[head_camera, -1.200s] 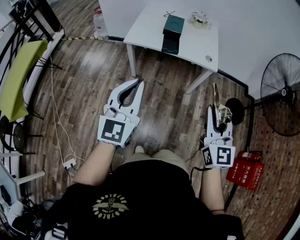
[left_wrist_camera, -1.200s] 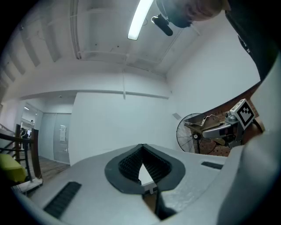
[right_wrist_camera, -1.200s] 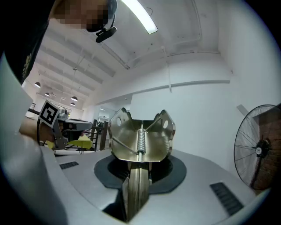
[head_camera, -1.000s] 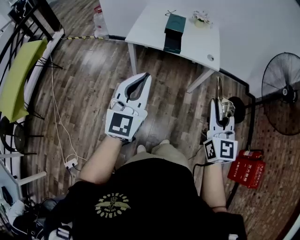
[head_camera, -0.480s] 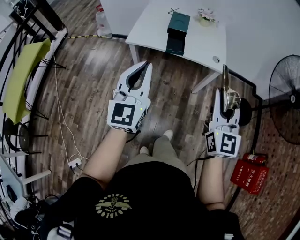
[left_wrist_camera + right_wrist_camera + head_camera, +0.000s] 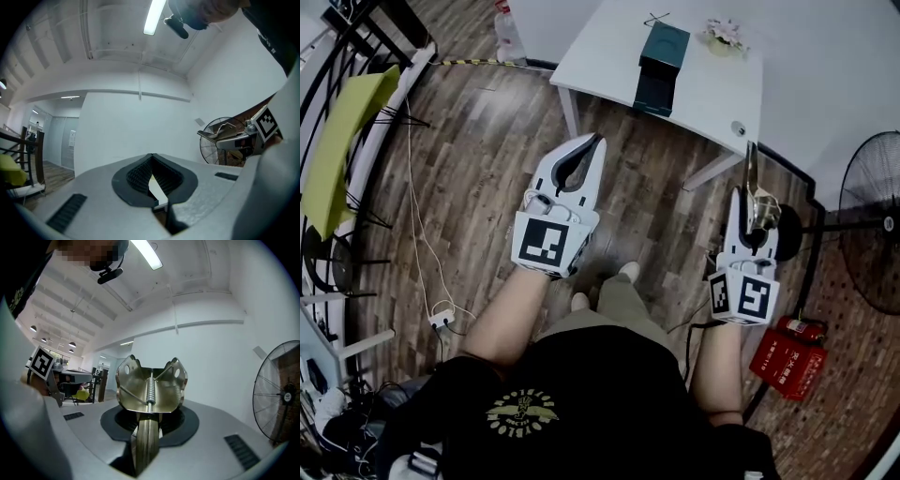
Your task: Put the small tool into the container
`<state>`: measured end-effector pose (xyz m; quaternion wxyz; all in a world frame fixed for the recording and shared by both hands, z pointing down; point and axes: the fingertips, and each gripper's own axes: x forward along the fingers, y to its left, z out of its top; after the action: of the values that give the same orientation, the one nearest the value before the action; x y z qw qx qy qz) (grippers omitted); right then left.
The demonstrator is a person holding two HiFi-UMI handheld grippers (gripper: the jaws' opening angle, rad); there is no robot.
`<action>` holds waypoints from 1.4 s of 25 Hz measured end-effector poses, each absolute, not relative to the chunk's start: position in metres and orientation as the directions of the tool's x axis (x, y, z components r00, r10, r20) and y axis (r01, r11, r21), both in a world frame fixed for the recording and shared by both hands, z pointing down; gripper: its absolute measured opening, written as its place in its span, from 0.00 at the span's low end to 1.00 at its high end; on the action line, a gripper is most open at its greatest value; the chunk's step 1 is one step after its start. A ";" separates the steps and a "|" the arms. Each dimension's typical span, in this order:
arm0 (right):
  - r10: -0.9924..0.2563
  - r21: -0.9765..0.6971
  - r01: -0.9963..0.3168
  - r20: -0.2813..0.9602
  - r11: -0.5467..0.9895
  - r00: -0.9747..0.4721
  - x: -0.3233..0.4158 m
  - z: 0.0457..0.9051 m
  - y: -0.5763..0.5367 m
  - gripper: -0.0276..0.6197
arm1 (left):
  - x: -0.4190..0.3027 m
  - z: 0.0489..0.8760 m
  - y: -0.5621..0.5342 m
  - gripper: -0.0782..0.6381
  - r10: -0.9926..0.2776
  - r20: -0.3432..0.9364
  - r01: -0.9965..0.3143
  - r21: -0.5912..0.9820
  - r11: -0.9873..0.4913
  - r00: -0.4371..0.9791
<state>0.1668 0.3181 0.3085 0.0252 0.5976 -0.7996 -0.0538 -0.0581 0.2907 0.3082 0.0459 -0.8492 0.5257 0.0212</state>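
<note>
Right gripper [image 6: 748,204] pinches the small metal tool [image 6: 752,169]; left gripper [image 6: 596,142] has its jaws closed tip to tip.

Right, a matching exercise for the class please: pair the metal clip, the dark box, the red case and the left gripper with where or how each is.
1 metal clip
2 dark box
3 red case
4 left gripper

A on the white table
B shut, empty
C on the floor
D in the right gripper

Pairs: 1-D, 2-A, 3-C, 4-B
</note>
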 end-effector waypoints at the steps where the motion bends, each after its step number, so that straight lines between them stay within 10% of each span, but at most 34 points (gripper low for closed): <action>1: -0.957 0.114 -0.952 -0.019 0.285 -0.289 0.168 0.310 0.314 0.18 | -0.056 0.312 0.288 0.12 -0.892 -0.072 -0.894 -0.047 -0.445 0.447; 35: -0.893 0.047 -0.895 -0.059 0.444 -0.446 0.210 0.293 0.191 0.18 | 0.001 0.298 0.198 0.12 -0.930 -0.059 -0.931 -0.071 -0.359 0.363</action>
<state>0.2095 0.1915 0.2930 -0.0126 0.5261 -0.8496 -0.0357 0.0015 0.1981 0.2980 0.0463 -0.8242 0.5644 0.0044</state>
